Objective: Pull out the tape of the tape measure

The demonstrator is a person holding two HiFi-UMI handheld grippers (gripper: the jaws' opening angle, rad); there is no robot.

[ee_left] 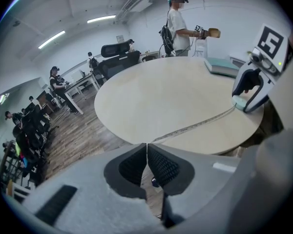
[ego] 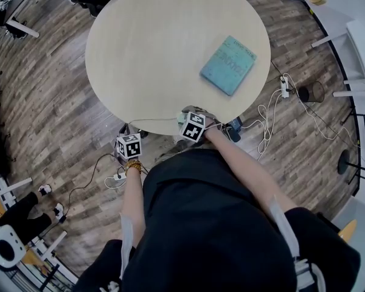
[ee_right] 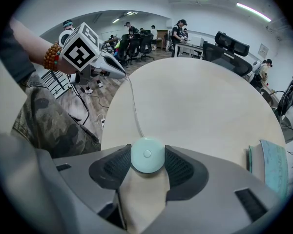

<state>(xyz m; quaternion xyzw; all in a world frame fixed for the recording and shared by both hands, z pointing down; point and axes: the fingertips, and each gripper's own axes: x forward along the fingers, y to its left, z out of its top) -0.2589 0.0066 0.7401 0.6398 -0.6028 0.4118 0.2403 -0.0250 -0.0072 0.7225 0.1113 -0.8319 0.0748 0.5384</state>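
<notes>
Tape measure (ee_right: 147, 154): round, mint, clamped by right tool (ee_right: 147, 156); left tool (ee_left: 147, 152) pinches thin tape (ee_left: 195, 126).

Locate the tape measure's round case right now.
In the right gripper view, the mint-green case sits clamped between the right gripper's jaws, at the round table's near edge.

An open office: desks (ee_left: 83, 84), swivel chairs (ee_right: 231, 44), ceiling strip lights (ee_left: 101, 19).

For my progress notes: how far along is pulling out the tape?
Done: the right hand-held gripper clamps the tape measure case, and the left hand-held gripper is shut on the tape. In hand: a stretch of it spans the table edge between them. Left: more pulling; how much remains inside can't be told.
</notes>
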